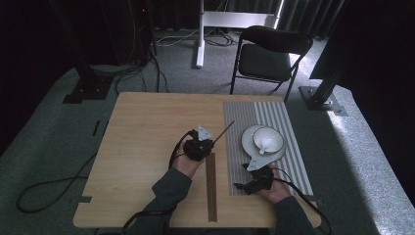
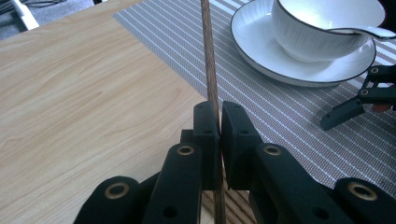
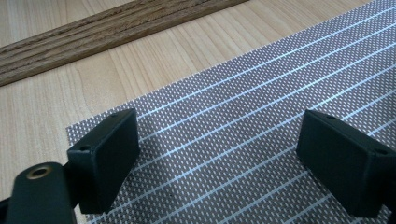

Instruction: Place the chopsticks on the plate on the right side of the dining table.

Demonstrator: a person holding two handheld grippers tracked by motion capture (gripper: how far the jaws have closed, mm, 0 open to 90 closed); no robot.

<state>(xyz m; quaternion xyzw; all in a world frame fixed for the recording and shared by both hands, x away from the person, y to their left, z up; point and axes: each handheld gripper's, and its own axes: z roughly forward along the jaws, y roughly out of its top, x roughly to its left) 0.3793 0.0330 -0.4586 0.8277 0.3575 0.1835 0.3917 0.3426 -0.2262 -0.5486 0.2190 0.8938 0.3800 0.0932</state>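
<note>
In the left gripper view the top edge cuts the chopstick (image 2: pixel 211 70) at 12 o'clock — bowl (image 2: pixel 322 28) and spoon (image 2: pixel 359 31) run off the frame too.

I see a light wooden table (image 1: pixel 147 132) on grey carpet (image 1: pixel 44 127). Beyond it stands a black folding chair (image 1: pixel 269 54), with a white frame leg (image 1: pixel 199 34) to its left. Dark curtains (image 1: pixel 303 14) close off the back. Black cables (image 1: pixel 44 191) trail across the floor, and daylight brightens the carpet at right.
</note>
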